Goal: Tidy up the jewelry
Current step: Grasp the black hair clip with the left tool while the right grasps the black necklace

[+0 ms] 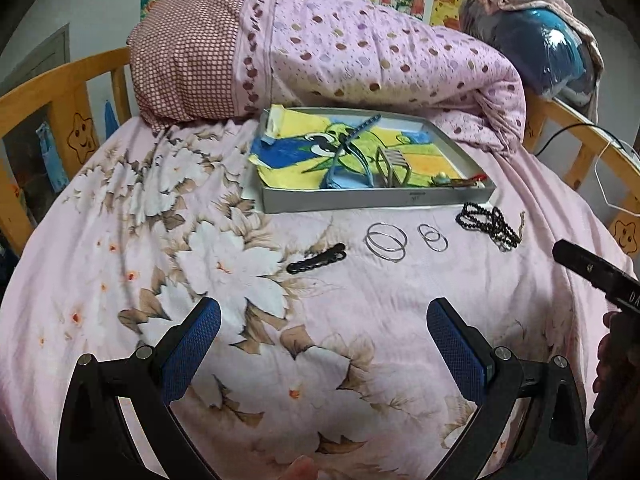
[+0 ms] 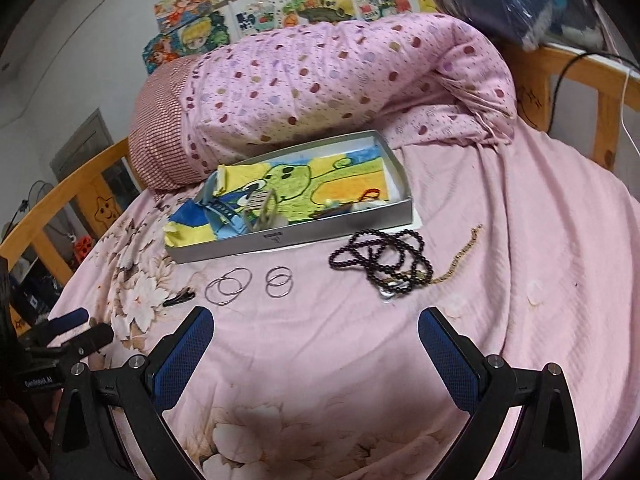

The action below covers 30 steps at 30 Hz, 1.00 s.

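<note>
Both grippers, L (image 1: 324, 316) & R (image 2: 316, 324), spread wide w/ nothing held, hovering over pink bedsheet (image 2: 520, 240). Black bead necklace (image 2: 380, 260), two ring pairs (image 2: 252, 284) & black hair clip (image 1: 316, 258) lie on sheet just near of grey tray (image 1: 376, 198).

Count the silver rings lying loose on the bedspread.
4, in two overlapping pairs in front of the tray: a larger pair near the black hair clip, and a smaller pair towards the black bead necklace.

My left gripper (image 1: 324, 320) hovered with jaws wide apart above the pink floral bed (image 1: 120, 280). Ahead lay a black hair clip (image 1: 317, 263), silver bangles (image 1: 386, 241), dark beads (image 1: 489, 225) and a grey tray (image 1: 376, 198).
</note>
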Motion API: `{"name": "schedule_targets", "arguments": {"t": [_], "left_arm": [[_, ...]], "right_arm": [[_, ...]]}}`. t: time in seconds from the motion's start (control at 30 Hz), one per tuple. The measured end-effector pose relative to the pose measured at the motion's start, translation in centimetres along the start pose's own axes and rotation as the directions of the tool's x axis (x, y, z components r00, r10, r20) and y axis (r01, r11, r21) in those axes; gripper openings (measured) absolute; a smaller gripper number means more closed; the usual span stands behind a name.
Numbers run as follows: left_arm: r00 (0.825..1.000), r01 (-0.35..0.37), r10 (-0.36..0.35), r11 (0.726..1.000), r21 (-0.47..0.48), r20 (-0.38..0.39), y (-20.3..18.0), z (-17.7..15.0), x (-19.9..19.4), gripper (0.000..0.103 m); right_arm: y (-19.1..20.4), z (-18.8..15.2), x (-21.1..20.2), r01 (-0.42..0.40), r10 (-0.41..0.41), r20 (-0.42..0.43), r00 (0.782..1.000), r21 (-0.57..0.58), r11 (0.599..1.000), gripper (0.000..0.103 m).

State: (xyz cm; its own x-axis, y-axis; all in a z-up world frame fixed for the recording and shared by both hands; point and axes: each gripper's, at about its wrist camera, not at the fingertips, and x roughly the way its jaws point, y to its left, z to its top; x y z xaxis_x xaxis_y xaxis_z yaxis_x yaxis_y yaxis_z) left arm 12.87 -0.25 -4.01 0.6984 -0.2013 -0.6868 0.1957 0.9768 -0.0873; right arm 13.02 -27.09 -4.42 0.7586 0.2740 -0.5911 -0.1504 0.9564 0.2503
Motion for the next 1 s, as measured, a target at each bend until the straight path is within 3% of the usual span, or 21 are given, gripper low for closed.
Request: {"name": "schedule_targets", "arguments": {"t": [0.53,0.8,0.93,1.0], "left_arm": [[0.997,-0.016,0.018,0.999,0.034,-0.07,-0.3,0.3,3.8,0.101],[0.996,-0.005,0.014,0.996,0.094,-0.091,0.5,1.5,6.7,0.101],[0.995,0.022,-0.011,0.994,0.111,-0.104,1.1,2.4,8.1,0.1],[0.993,0.029,-0.015,0.993,0.117,-0.119,1.3,2.6,8.7,0.09]], "right_arm": [[-2.2,0.3,2.6,-0.051,0.053,-0.059,0.997,0.031,0.998,0.103],[-2.6,2.3,4.9,-0.061,0.059,-0.025,0.998,-0.089,0.994,0.103],[-2.8,2.9,7.0,-0.085,0.081,-0.041,0.996,-0.094,0.992,0.095],[-2.6,2.9,7.9,-0.089,0.082,-0.062,0.995,-0.111,0.99,0.087]]}}
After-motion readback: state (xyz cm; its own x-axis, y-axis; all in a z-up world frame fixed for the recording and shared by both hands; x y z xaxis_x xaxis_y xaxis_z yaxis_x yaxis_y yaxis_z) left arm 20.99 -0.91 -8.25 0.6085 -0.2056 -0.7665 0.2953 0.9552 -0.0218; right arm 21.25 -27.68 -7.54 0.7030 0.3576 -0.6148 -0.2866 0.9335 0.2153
